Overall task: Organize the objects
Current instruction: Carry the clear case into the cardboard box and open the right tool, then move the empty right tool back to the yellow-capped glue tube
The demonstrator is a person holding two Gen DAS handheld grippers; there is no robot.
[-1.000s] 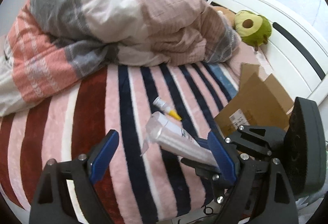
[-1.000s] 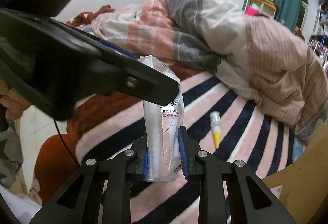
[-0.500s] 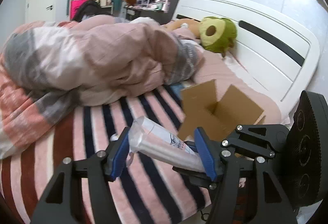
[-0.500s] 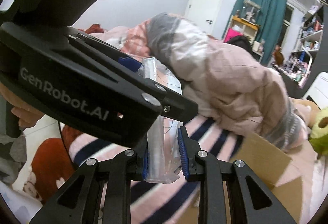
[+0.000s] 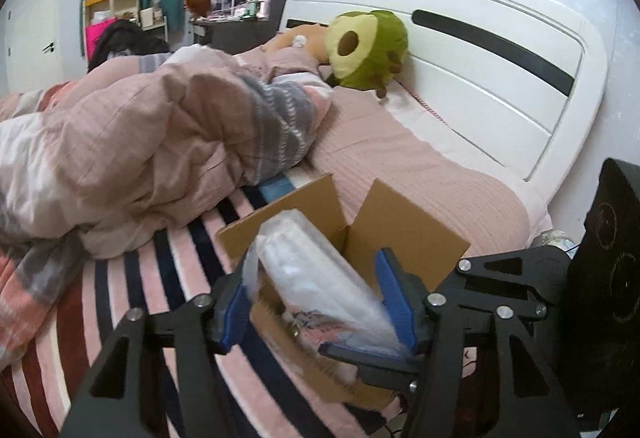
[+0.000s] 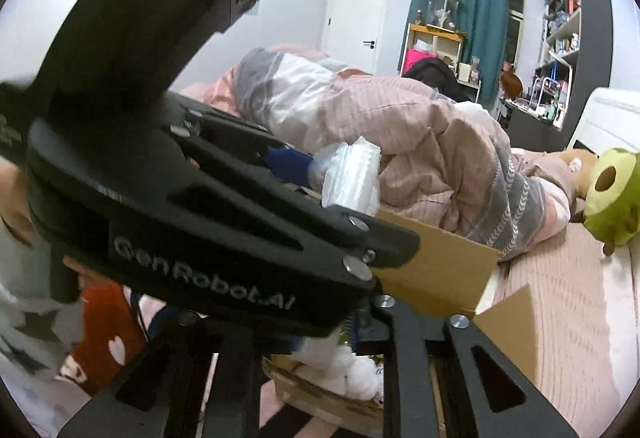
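On the striped bed (image 5: pixel 132 286), one open cardboard box (image 5: pixel 404 234) already holds a few white items, and one clear plastic packet (image 5: pixel 316 278) hangs right over its mouth, not yet dropped in. The left gripper (image 5: pixel 316 302) is closing its blue pads around the packet. The right gripper (image 5: pixel 368 354) pinches the packet's lower end with its jaws nearly together.
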